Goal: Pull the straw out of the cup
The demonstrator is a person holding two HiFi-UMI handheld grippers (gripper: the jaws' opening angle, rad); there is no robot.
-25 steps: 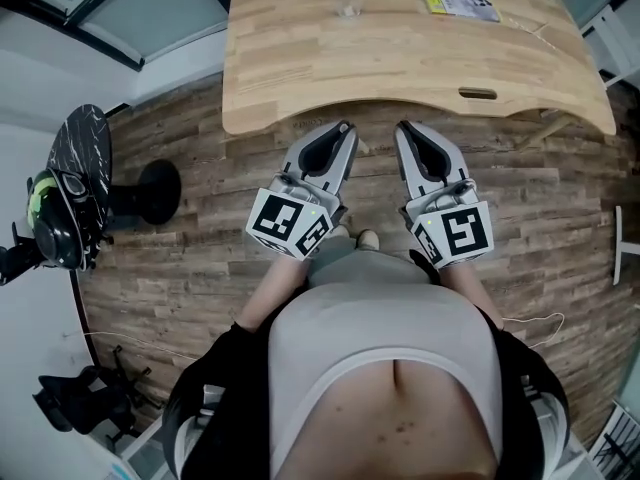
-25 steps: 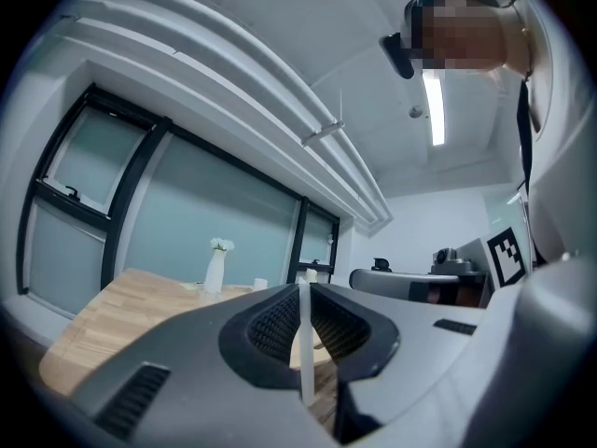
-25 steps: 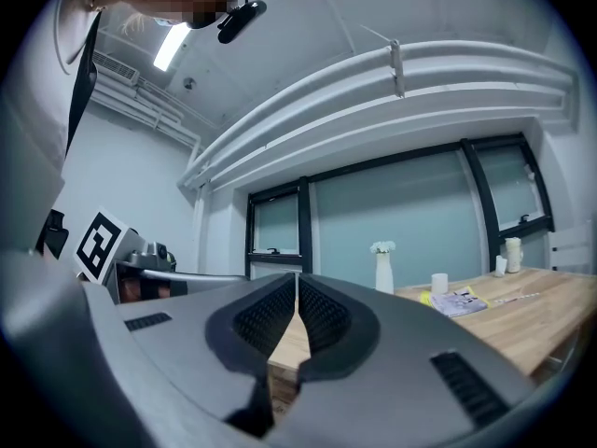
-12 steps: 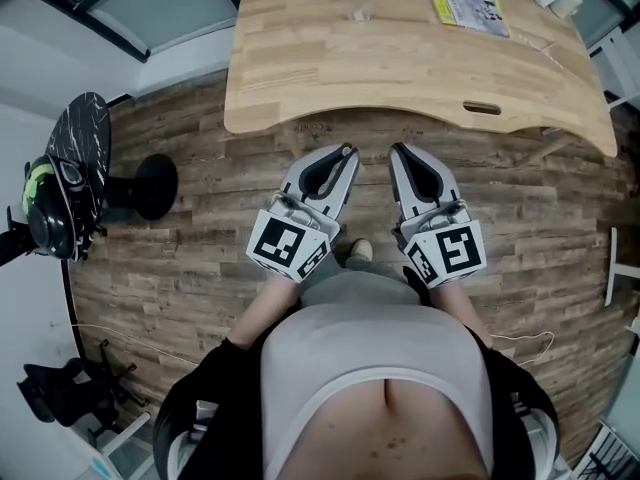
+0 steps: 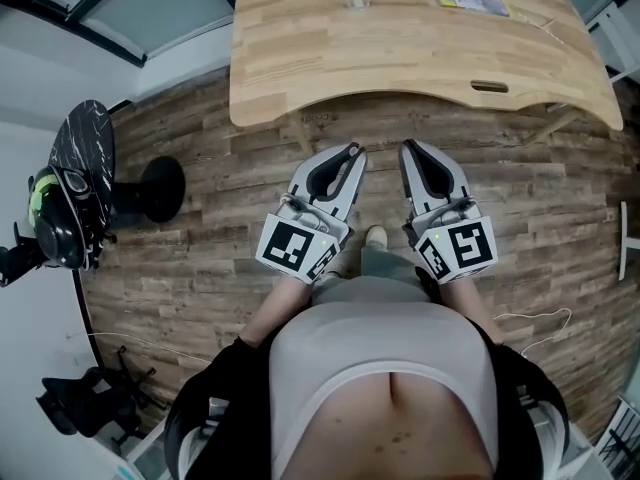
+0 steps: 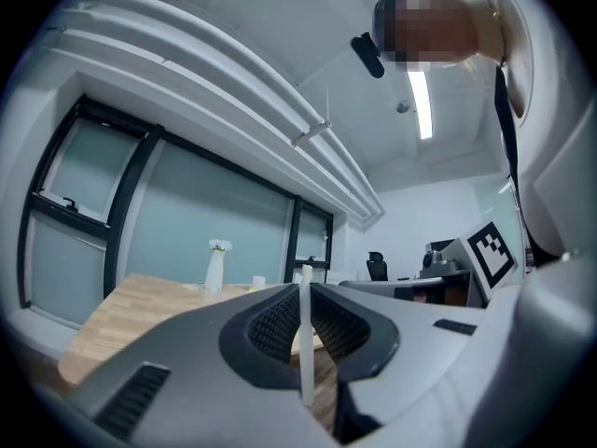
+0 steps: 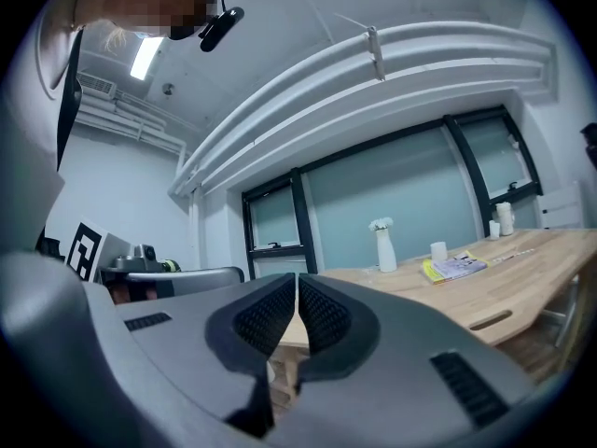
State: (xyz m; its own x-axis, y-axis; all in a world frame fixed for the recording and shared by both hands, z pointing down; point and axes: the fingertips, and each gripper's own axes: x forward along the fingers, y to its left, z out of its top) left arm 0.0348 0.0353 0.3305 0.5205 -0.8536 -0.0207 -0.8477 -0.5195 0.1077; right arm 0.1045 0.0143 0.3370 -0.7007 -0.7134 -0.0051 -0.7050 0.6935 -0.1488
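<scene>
The pale wooden worktop (image 5: 400, 58) fills the top of the head view. Both grippers hang well apart from it, over the brown plank floor (image 5: 220, 198) in the middle of the frame.

The left gripper (image 6: 304, 292) has its jaws clamped on a thin white plastic straw (image 6: 304, 343). The straw stands upright between the ribbed pads in the lower middle of the left gripper view, its top end poking just above them. The right gripper (image 7: 297, 287) has its jaws pressed together with nothing between them.

The straw is already clear of any cup. A small clear object (image 5: 358, 3) at the top edge of the worktop may be the cup, but it is too small to tell.

The straw looks very light, hollow and thin-walled, so a hard squeeze would likely flatten or kink it. Its smooth skin could slide through a loose pinch. A gentle, firm hold near mid-length, as here, seems best, since long free ends would flex and whip.
</scene>
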